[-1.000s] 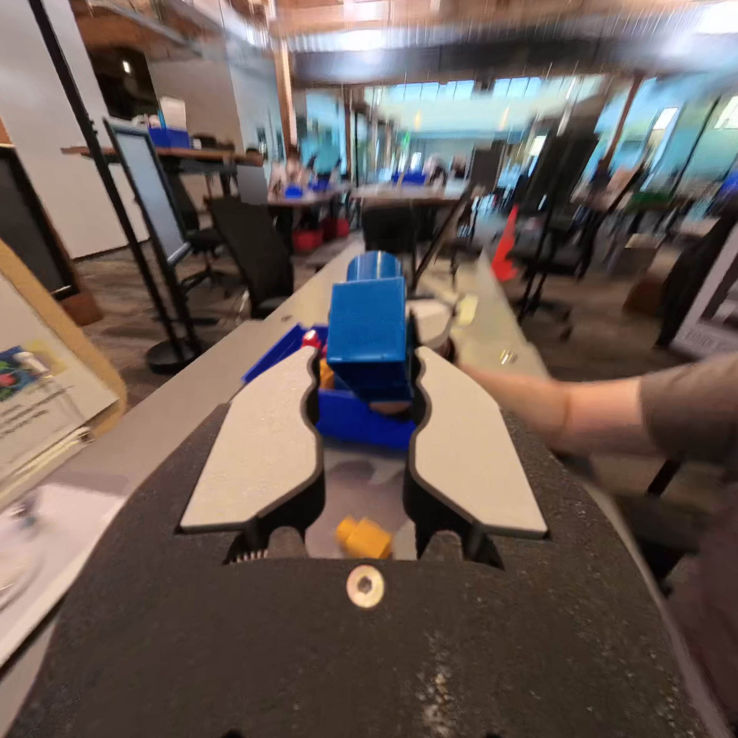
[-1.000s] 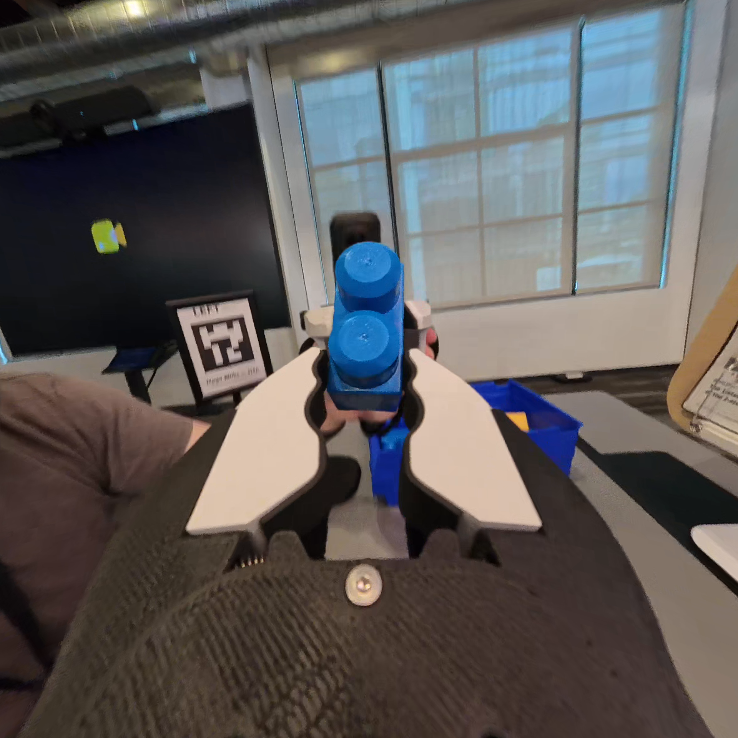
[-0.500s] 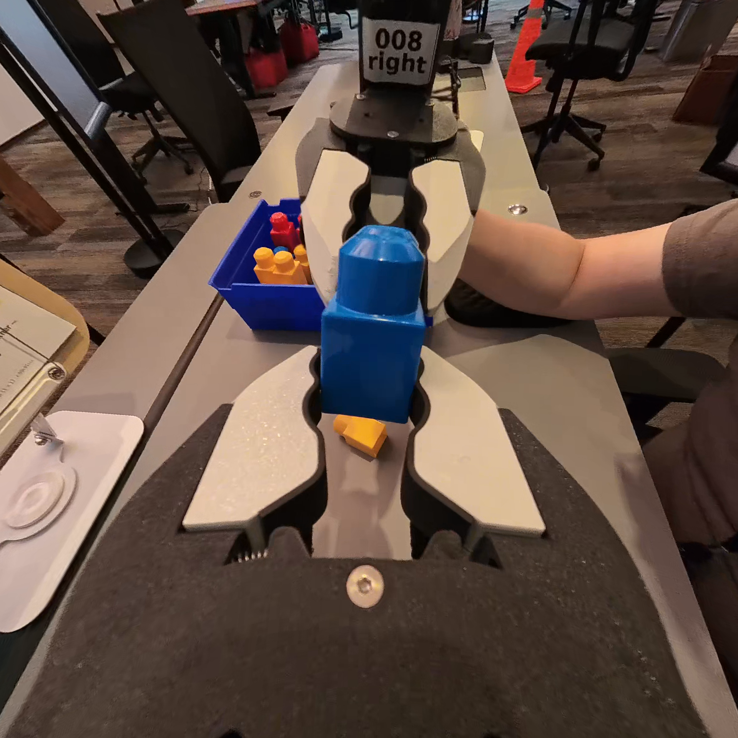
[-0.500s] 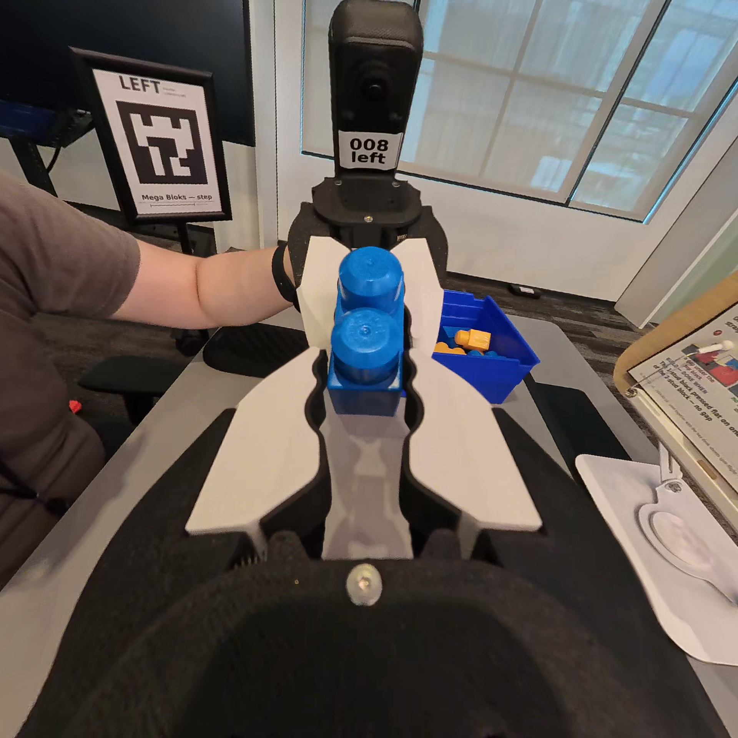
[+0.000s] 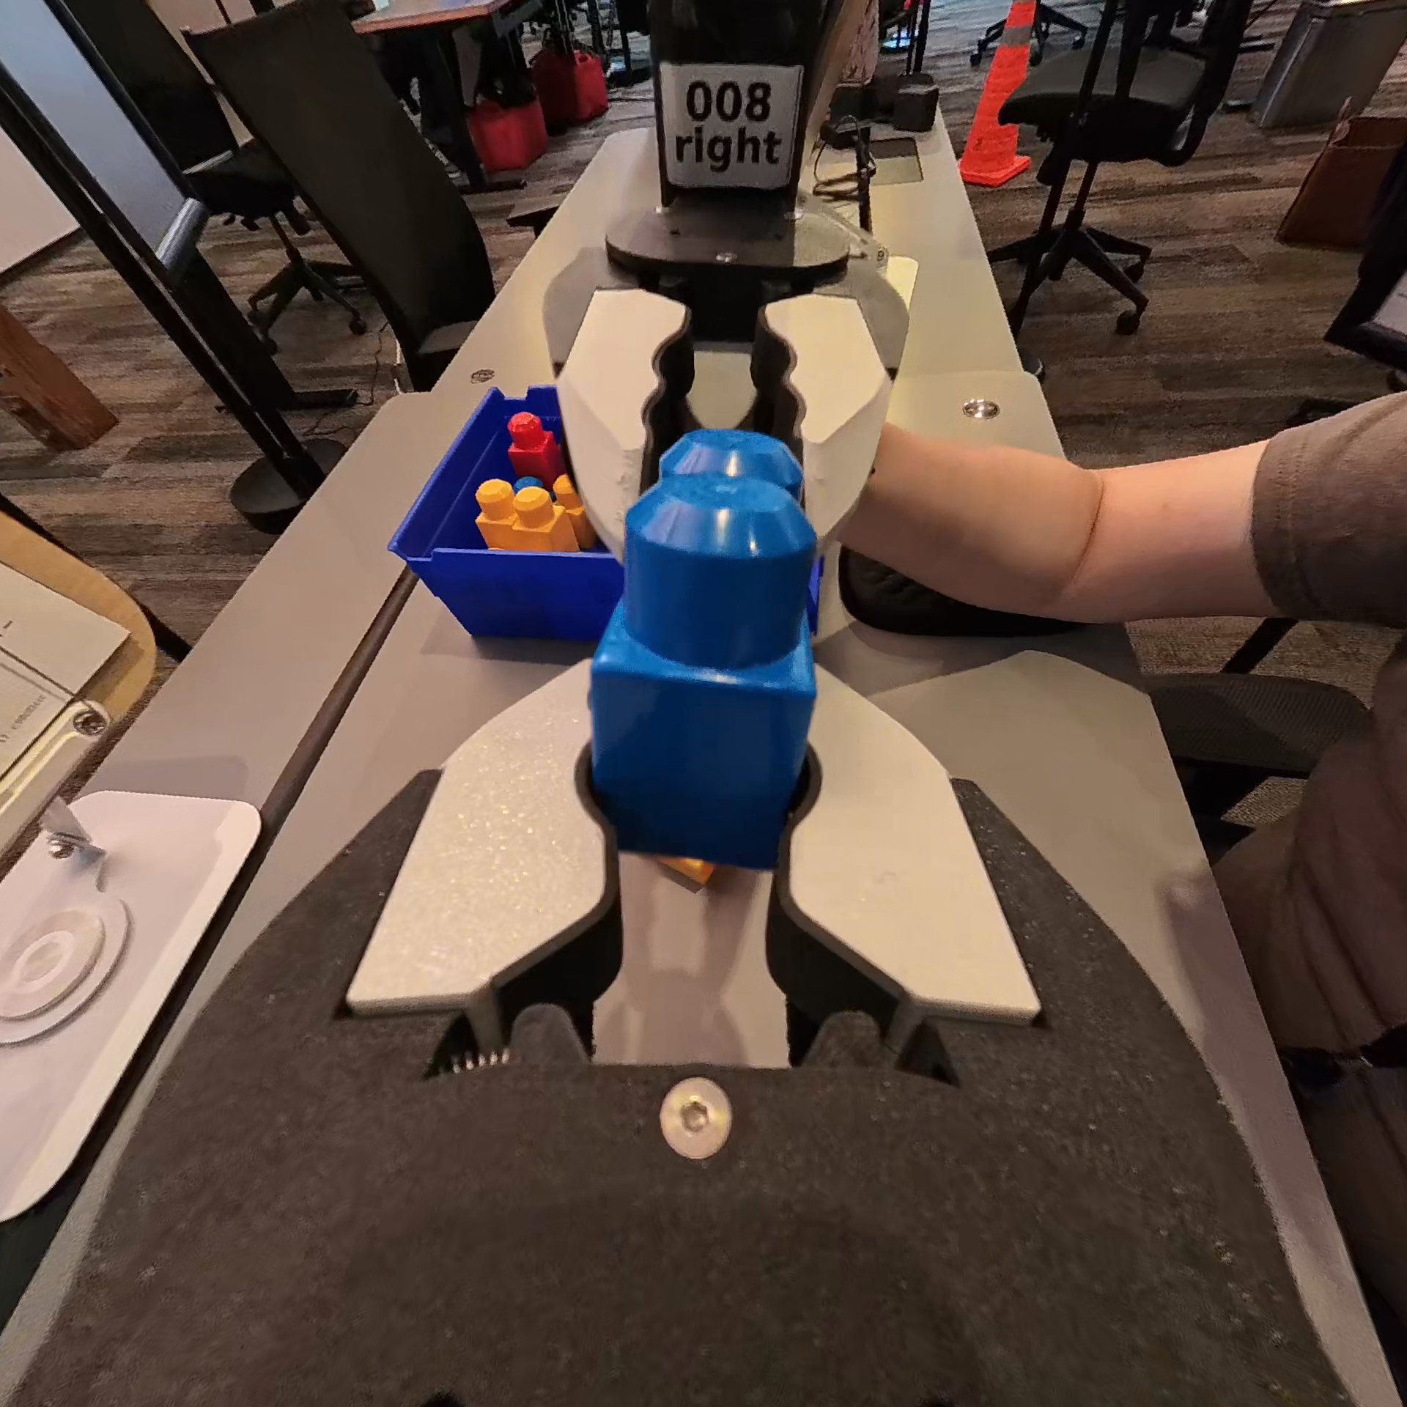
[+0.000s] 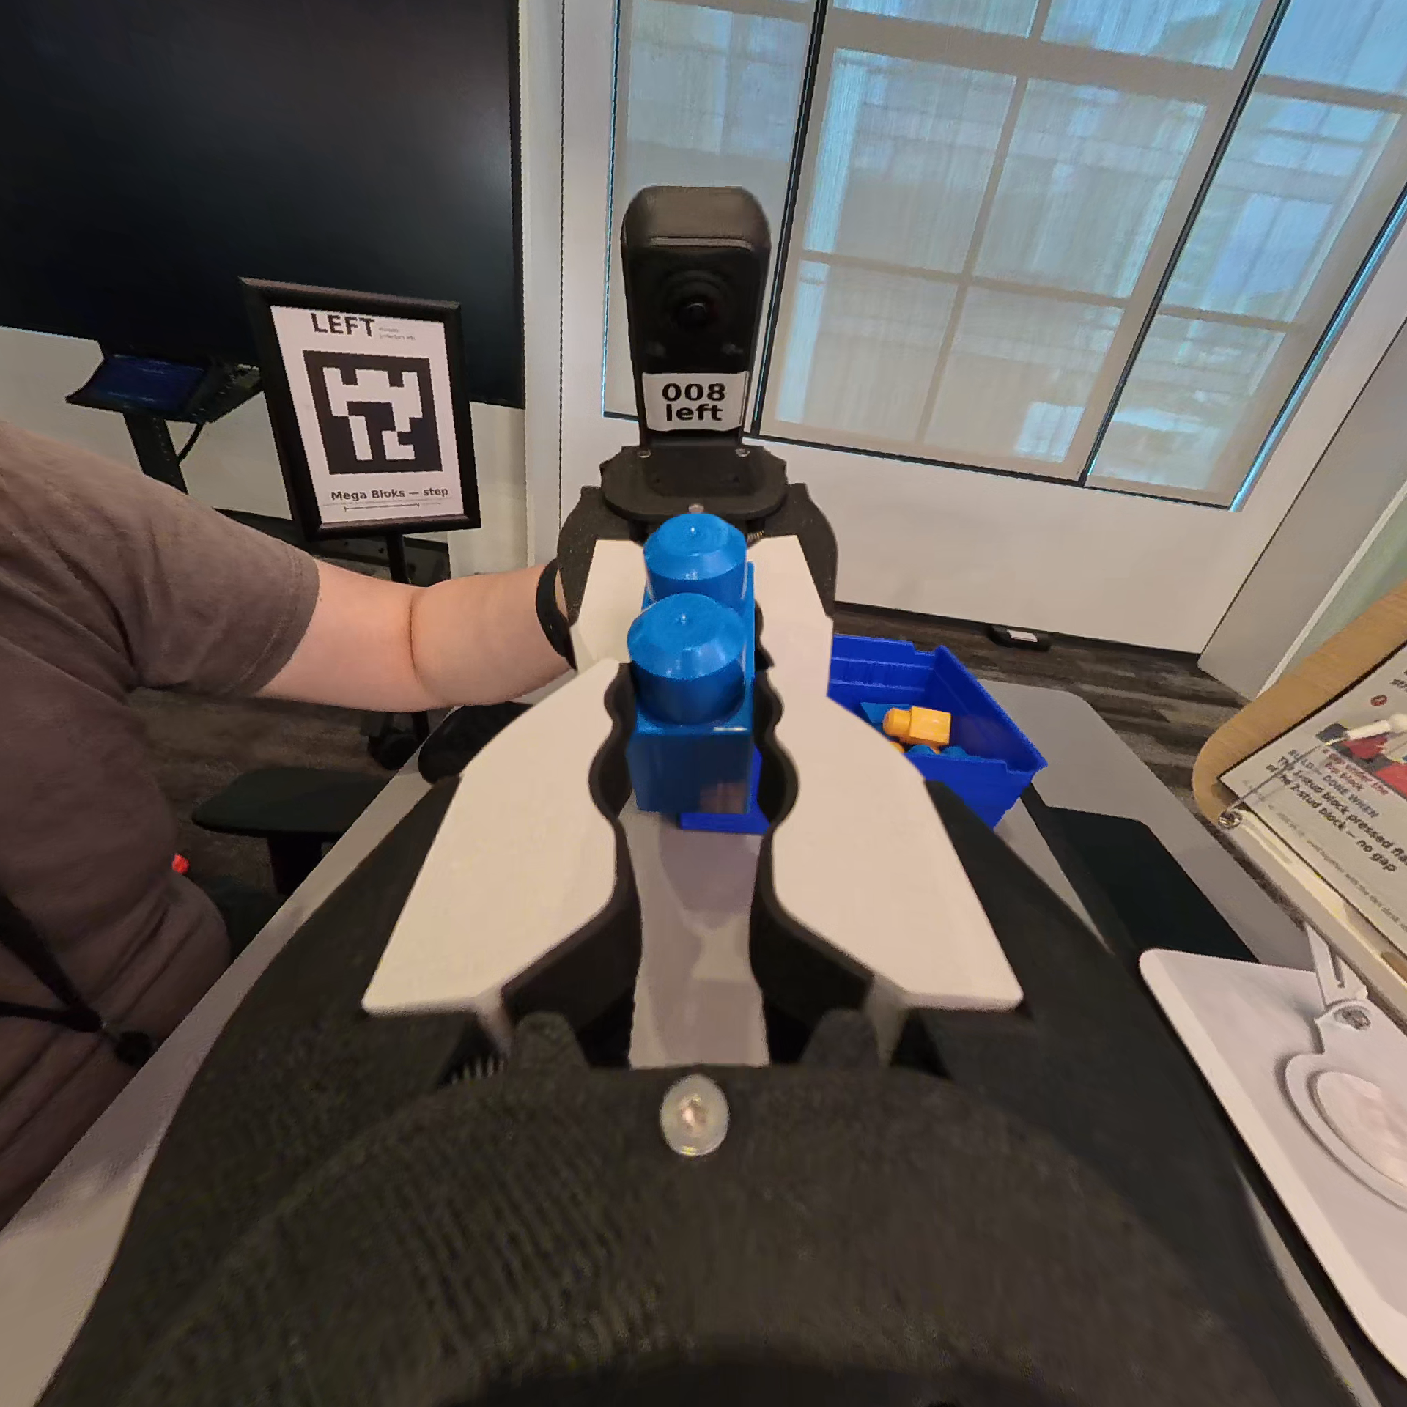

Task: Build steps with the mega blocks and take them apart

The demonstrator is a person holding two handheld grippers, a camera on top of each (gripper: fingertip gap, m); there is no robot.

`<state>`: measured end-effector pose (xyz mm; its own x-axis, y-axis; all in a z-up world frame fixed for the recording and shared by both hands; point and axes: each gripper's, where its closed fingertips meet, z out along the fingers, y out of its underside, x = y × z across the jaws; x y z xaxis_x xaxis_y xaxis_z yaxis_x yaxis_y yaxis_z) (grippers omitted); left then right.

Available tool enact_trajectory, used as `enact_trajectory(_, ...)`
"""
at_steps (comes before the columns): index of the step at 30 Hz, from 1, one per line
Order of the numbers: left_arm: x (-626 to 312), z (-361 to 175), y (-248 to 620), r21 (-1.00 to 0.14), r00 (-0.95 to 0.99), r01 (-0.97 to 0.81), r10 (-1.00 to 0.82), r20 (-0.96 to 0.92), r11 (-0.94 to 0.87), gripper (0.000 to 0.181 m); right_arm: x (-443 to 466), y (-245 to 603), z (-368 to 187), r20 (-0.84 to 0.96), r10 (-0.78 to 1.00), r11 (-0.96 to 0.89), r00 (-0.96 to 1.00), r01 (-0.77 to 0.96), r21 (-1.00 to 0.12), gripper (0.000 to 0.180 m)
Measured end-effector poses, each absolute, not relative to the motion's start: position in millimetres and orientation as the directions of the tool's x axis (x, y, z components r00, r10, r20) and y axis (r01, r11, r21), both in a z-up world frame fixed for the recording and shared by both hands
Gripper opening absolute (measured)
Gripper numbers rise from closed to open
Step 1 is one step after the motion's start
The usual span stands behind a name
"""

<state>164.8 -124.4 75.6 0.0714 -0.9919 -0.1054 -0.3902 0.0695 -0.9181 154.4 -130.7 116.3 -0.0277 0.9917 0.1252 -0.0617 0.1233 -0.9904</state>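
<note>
Brought the one-stud blue block (image 5: 700,761) and the two-stud blue block (image 6: 689,670) nearer to each other than half a second before, end to end above the grey table (image 5: 304,647). Gripped the one-stud block in the left gripper (image 5: 704,708), jaws narrowed onto its two side walls, stud upward. Gripped the two-stud block in the right gripper (image 6: 689,723), jaws likewise pinched on its sides, studs up, with the far stud in between the left gripper's fingertips. Possibly touching or already mated; could not tell from either view, with the joint hidden behind blue plastic.

Glimpsed a yellow block (image 5: 689,868) on the table just below the held one-stud block, mostly covered by it. Found a blue bin (image 5: 502,594) just beside the right gripper, near the table edge away from the person, with yellow and red blocks inside. Saw bare tabletop to either side of both grippers. Noted a white base plate (image 5: 114,952) well apart from the blocks, on the bin's side of the table. Noted a forearm (image 5: 990,525) behind the right gripper, reaching in over the opposite table edge.
</note>
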Motion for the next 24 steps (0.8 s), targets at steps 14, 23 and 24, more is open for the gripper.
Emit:
enact_trajectory(14, 172.6, 76.0, -117.1, -0.908, 0.095, -0.329, -0.966, 0.240, -0.258, 0.043, 155.5, -113.1, 120.8, -0.098, 0.994, -0.102, -0.041, -0.143, -0.984, 0.030)
enact_trajectory(23, 156.2, 70.6, -91.1, -0.879, 0.133, -0.242, -0.911, 0.390, -0.411, 0.043, 177.3, -75.3, 106.7, -0.121, 0.972, -0.118, 0.201, -0.025, -0.993, 0.037)
enact_trajectory(24, 152.1, 71.2, -88.0, -0.879, 0.138, -0.233, -0.909, 0.393, -0.416, 0.043, 182.7, -69.2, 96.9, -0.115, 0.957, -0.135, 0.266, 0.057, -0.989, 0.038)
